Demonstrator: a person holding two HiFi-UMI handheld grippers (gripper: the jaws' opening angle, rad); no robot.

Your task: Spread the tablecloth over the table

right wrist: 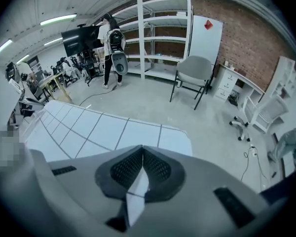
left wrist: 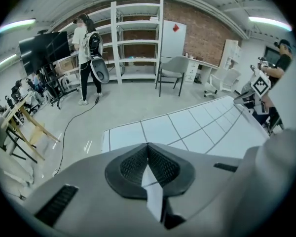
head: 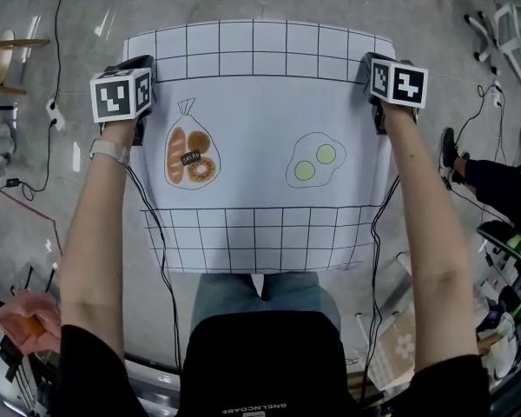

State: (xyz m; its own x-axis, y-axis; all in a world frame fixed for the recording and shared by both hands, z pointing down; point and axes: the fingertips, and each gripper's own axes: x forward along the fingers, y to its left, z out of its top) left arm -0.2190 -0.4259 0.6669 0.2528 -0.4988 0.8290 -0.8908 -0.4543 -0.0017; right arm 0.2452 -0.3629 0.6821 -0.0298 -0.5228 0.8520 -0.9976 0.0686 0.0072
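Observation:
The tablecloth [head: 252, 120] is white with a black grid border, a printed bag of bread [head: 189, 155] and printed fried eggs [head: 314, 162]. It hangs stretched flat between my two grippers above the concrete floor, its near edge by my knees. My left gripper [head: 144, 69] is shut on the cloth's left edge. My right gripper [head: 369, 69] is shut on the right edge. In the left gripper view a fold of tablecloth [left wrist: 187, 127] is pinched in the left gripper [left wrist: 149, 164]. The right gripper view shows the right gripper [right wrist: 142, 169] shut on the tablecloth [right wrist: 98, 130] likewise. No table shows under the cloth.
Cables [head: 52, 102] trail over the floor at left. An office chair [head: 512, 24] and a seated person's leg [head: 495, 185] are at right. Ahead stand white shelves [left wrist: 138, 38], a grey chair [left wrist: 172, 70] and a standing person [left wrist: 86, 58]. Wooden trestles [left wrist: 19, 127] stand at far left.

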